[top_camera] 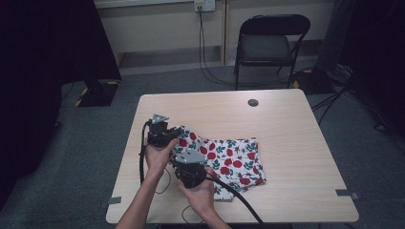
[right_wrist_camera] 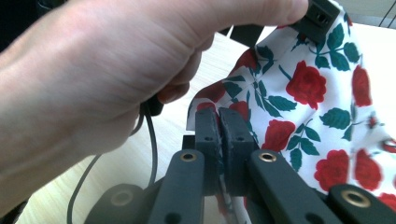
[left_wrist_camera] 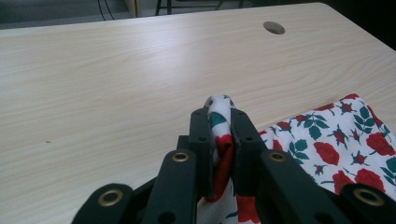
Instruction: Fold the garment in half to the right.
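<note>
left gripper (left_wrist_camera: 219, 140): clamped on a corner of the rose-print cloth (top_camera: 229, 162), lifting it, probably for a fold
right gripper (right_wrist_camera: 218, 140): pinching the near edge, keeps it taut

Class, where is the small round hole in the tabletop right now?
In the high view, the round hole sits near the table's far edge, right of centre, beyond the rose-print cloth.
</note>
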Demonstrator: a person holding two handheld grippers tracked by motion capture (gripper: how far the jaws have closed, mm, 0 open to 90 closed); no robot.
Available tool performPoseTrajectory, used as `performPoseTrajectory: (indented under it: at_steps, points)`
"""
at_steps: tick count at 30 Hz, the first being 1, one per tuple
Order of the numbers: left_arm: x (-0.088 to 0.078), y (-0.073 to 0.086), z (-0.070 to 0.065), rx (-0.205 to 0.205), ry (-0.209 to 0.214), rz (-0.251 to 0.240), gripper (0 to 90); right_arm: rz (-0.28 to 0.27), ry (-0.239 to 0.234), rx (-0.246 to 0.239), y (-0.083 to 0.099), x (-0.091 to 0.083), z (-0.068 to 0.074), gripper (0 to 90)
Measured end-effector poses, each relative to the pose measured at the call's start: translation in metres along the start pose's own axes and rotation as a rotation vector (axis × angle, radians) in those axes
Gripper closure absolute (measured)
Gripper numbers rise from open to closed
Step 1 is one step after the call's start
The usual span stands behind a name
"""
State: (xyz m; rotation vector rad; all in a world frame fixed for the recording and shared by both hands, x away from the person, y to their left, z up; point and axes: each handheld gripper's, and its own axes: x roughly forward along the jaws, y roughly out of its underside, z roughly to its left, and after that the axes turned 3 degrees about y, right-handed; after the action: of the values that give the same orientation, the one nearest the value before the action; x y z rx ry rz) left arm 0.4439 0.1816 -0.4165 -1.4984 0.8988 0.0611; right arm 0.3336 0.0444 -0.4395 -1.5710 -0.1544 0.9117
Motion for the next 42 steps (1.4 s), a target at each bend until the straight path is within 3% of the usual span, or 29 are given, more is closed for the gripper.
performPoseTrajectory:
  at_steps: [12,32,42]
  points:
    - [0.022,0.001,-0.014,-0.012,0.017,0.029,82.1,0.005,0.036,0.044,0.012,-0.008,-0.026,87.3]
    - [0.050,-0.012,-0.055,0.027,0.052,0.050,81.9,-0.010,0.098,0.095,0.023,-0.035,-0.066,87.3]
    - [0.063,-0.014,-0.068,0.032,0.061,0.067,81.8,-0.015,0.123,0.120,0.030,-0.045,-0.082,87.2]
